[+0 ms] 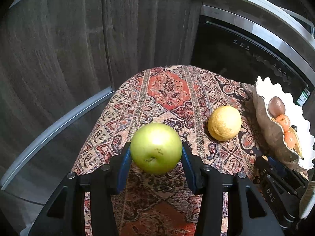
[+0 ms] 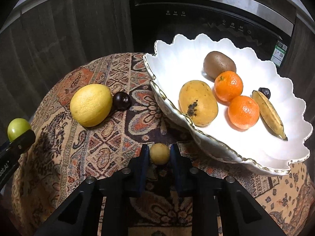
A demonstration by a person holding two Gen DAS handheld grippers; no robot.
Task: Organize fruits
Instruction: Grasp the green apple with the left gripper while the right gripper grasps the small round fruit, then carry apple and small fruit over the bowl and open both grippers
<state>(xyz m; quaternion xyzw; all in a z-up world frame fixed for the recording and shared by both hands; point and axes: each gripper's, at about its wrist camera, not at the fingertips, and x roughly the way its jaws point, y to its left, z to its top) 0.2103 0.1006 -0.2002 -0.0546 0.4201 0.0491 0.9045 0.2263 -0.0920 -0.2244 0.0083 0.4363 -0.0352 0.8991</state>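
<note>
Gripping green apple [image 1: 156, 148] left gripper [image 1: 156, 155]; right gripper [image 2: 159, 153] clamps small yellow fruit [image 2: 159, 153].

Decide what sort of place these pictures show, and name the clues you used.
Probably a home kitchen: a built-in appliance with a touch panel sits among dark wood cabinets, and a white scalloped fruit bowl stands on a patterned tablecloth.

A cloth [image 2: 110, 143] with red, tan and dark swirly patterns covered the round table top. Behind it stood a black machine [image 2: 206, 25] with a shiny silver bar along its top and tiny white signs on the front. A green and white sticker [image 2: 279, 53] sat at its right corner. Dark wooden doors [image 1: 59, 49] stood on the left.
</note>
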